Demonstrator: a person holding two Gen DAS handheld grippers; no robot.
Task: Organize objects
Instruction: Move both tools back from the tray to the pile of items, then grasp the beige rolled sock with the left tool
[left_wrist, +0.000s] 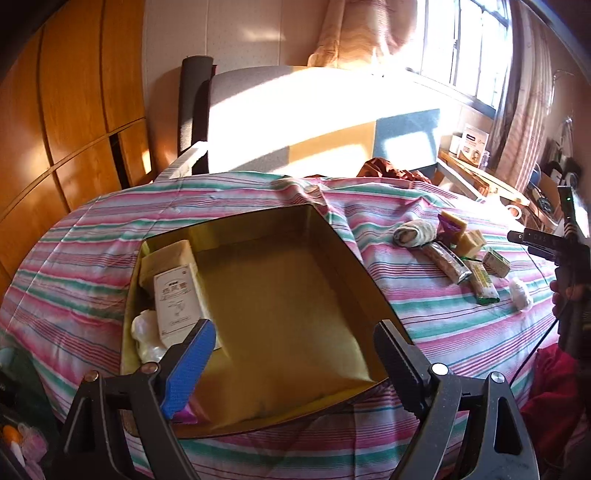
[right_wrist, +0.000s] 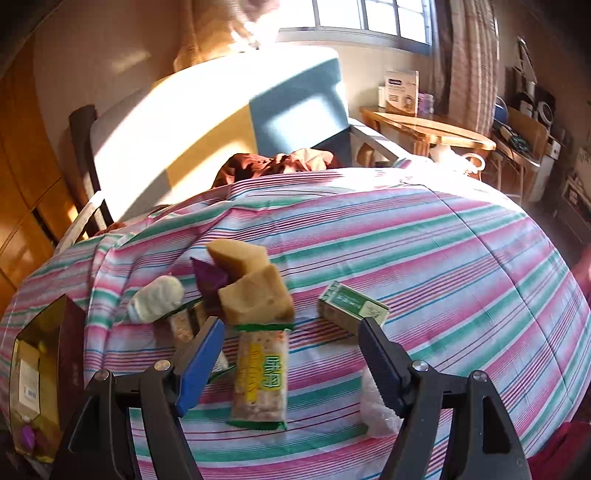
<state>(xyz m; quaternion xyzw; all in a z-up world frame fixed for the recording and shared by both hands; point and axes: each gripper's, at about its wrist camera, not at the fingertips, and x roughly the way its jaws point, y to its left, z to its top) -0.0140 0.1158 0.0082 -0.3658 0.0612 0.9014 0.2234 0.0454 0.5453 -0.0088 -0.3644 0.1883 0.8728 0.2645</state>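
Note:
A gold-lined open box lies on the striped cloth; a white carton, a tan bar and a white bag sit in its left side. My left gripper is open and empty over the box's near edge. My right gripper is open and empty above a green-ended cracker pack. Beyond it lie two tan soap blocks, a purple wrapper, a white roll and a small green box. The box also shows in the right wrist view.
A clear plastic wrap lies by the right finger. A second snack bar lies under the roll. A sofa with brown clothes stands behind the table; a wooden side table is at the right.

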